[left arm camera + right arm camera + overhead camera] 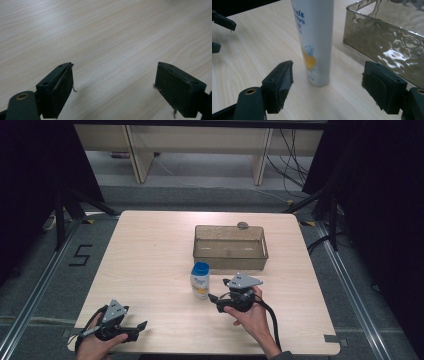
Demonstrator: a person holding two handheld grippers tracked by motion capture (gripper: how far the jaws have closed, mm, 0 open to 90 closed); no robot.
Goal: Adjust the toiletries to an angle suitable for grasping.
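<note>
Bottle point(315, 42) lettering — right gripper point(327, 87) view

The pale wooden tabletop point(150, 250) is evenly lit from above; surroundings fall dark. Glare patches mark the translucent smoky plastic bin point(392, 42). Close-up jaws appear slightly soft.

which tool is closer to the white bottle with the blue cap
Right. The right tool sits just beside the bottle, jaws open toward it; the left tool is farther off at the table's near-left corner.

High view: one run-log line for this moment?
left gripper: open, over bare table | right gripper: open, facing upright white blue-capped bottle | translucent brown plastic bin: behind bottle
</note>
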